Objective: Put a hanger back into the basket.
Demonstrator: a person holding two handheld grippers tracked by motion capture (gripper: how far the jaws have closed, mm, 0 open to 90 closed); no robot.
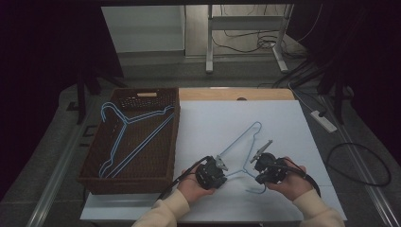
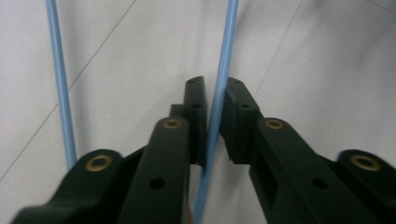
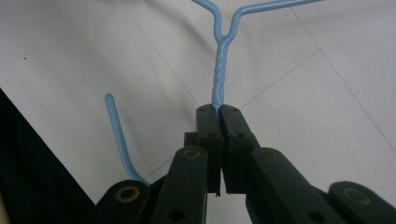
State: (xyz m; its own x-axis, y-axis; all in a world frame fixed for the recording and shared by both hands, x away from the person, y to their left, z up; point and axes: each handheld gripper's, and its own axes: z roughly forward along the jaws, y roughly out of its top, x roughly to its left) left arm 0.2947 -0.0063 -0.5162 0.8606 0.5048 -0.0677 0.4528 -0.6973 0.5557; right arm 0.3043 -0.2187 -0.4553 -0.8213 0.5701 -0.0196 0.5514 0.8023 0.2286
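A light-blue wire hanger (image 1: 241, 137) lies on the white table sheet (image 1: 283, 127), hook toward the person. My left gripper (image 1: 225, 174) is shut on one straight wire of it (image 2: 227, 42), which runs between the pads; a second wire (image 2: 58, 70) passes to the left of the jaws. My right gripper (image 1: 257, 178) is shut on the hanger's twisted neck (image 3: 219, 70), just below where the two arms split. The hook end (image 3: 116, 135) curls off to the left of the right gripper's jaws (image 3: 218, 109). In the left gripper view my gripper (image 2: 215, 88) points along the sheet.
A brown wicker basket (image 1: 176, 142) stands at the table's left with other blue hangers (image 1: 125, 125) lying in it. A wooden strip (image 1: 236, 93) borders the far table edge. Table legs and cables (image 1: 246, 42) are on the floor beyond, and a power strip (image 1: 324, 120) is at the right.
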